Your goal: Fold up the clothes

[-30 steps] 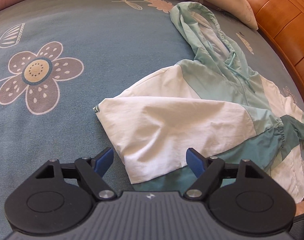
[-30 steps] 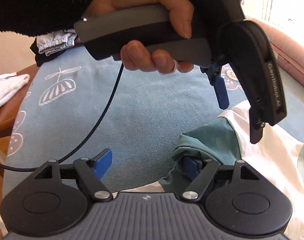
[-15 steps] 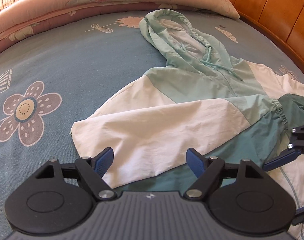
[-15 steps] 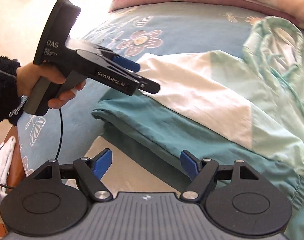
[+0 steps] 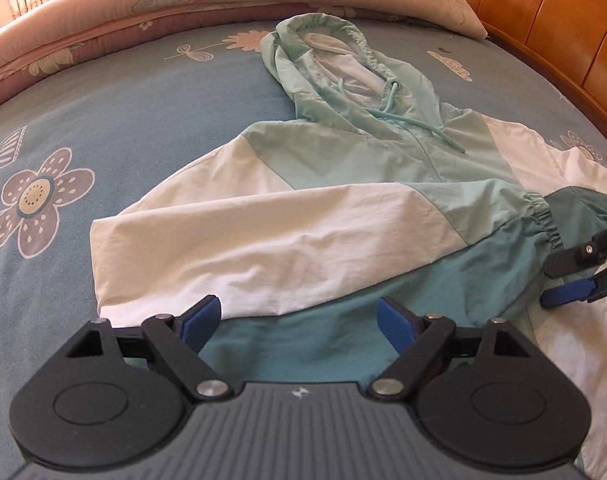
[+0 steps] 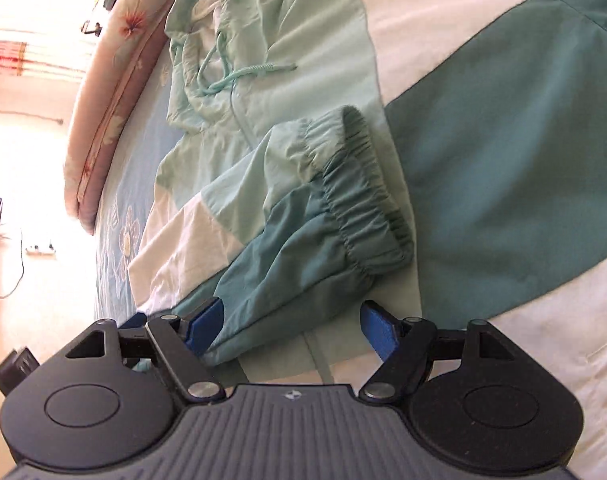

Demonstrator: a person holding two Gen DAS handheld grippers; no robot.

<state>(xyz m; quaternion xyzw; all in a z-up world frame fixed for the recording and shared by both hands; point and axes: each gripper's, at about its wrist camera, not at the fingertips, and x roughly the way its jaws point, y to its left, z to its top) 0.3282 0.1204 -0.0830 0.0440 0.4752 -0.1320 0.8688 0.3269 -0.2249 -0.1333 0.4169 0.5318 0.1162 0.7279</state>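
Observation:
A hooded jacket [image 5: 343,168] in mint, white and teal lies on the bed, hood toward the pillows. One sleeve [image 5: 263,240] is folded across its front, its elastic cuff [image 6: 359,204] resting mid-body. My left gripper [image 5: 299,320] is open and empty, hovering over the jacket's teal lower part. My right gripper [image 6: 291,324] is open, its jaws on either side of the folded sleeve just behind the cuff, holding nothing. It also shows at the right edge of the left wrist view [image 5: 575,276].
The bed has a blue flowered sheet [image 5: 103,120]. A pink quilt roll [image 5: 103,20] and pillows lie along the far side. A wooden headboard [image 5: 563,12] stands at the right. The floor with a power strip [image 6: 39,248] shows beyond the bed edge.
The right gripper has turned and moved from beside the jacket's hem to just behind the sleeve cuff. The left gripper has pulled back a little toward the jacket's lower part. Both stay open.

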